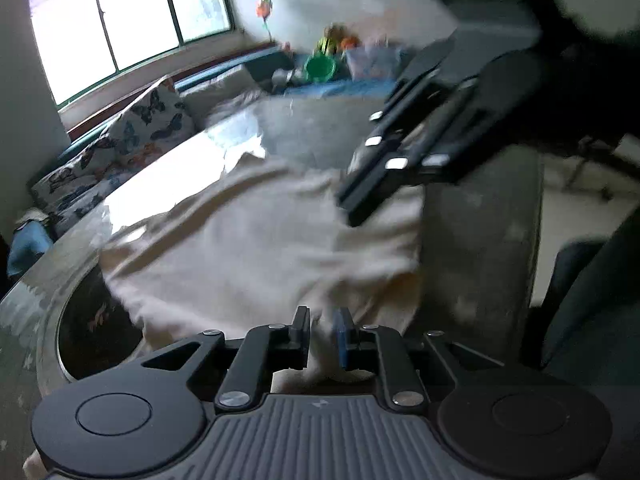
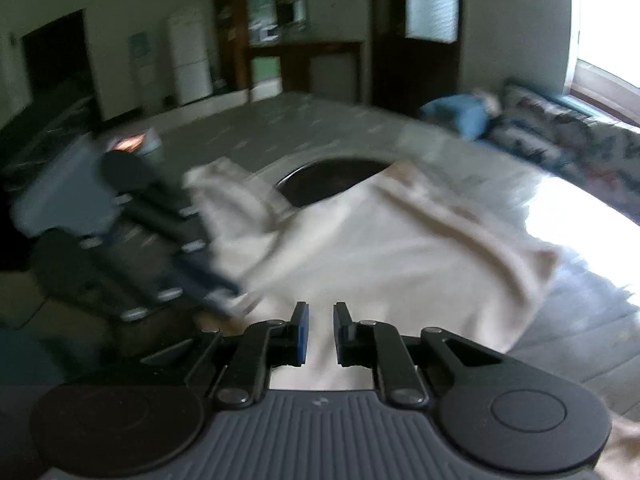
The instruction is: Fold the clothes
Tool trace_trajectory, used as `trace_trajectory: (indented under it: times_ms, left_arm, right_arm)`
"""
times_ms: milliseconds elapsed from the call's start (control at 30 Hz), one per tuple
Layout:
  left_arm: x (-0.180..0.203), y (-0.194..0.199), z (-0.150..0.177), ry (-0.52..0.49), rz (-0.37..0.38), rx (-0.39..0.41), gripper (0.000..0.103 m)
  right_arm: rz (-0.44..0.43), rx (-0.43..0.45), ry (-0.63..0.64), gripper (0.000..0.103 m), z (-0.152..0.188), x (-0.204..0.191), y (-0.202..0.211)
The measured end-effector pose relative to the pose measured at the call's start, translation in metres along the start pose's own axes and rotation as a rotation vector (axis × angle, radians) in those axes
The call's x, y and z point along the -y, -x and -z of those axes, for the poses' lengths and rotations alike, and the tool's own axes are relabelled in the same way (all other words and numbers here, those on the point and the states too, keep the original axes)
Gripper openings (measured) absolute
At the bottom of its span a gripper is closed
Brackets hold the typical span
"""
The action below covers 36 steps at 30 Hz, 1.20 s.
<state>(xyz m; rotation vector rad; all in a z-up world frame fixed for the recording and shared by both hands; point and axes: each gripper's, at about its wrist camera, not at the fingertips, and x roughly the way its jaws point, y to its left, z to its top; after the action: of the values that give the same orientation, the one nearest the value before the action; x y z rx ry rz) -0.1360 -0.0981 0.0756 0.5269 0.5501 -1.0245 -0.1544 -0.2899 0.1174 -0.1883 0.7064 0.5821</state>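
Note:
A cream-coloured garment (image 1: 260, 240) lies spread on a grey table (image 1: 480, 220); it also shows in the right wrist view (image 2: 380, 260). My left gripper (image 1: 323, 338) is shut on the near edge of the garment, with cloth bunched between its fingers. My right gripper (image 2: 321, 334) holds cloth between its narrowly parted fingers; it appears blurred in the left wrist view (image 1: 360, 200), at the garment's right side. The left gripper appears blurred in the right wrist view (image 2: 224, 292), at the garment's left edge.
The table has a round dark opening (image 2: 332, 180) partly covered by the garment. A butterfly-print sofa (image 1: 120, 148) stands beyond the table under a window (image 1: 120, 20). Toys and a green bowl (image 1: 320, 68) sit at the far end. A dark chair (image 1: 592, 300) stands at the right.

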Motion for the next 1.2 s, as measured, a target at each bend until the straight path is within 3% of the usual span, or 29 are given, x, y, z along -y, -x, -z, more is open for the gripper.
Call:
trace_trajectory:
  times_ms: [167,333,467,700,1067,1200]
  left_arm:
    - [-0.015,-0.01,-0.022,0.076,0.028,0.074,0.019]
    - [-0.018,-0.059,-0.022,0.138,0.063,-0.002,0.019]
    - [-0.014,-0.074,-0.013,0.148,0.097,-0.041,0.019]
    - [-0.018,-0.076,-0.006,0.185,0.152,-0.044,0.019]
    - [-0.022,-0.076,-0.002,0.22,0.185,-0.03,0.019]
    - [-0.021,-0.076,-0.003,0.223,0.191,-0.026,0.02]
  right_arm:
    - [0.148,0.025,-0.085,0.012,-0.028,0.052,-0.031]
    - [0.22,0.021,-0.211,0.012,-0.049,0.101,-0.082]
    - [0.22,-0.021,-0.283,0.012,-0.059,0.126,-0.12]
    - [0.256,-0.1,-0.29,0.012,-0.056,0.135,-0.167]
    - [0.33,-0.059,-0.293,0.012,-0.074,0.148,-0.184]
    - [0.272,-0.058,-0.257,0.012,-0.08,0.136,-0.18]
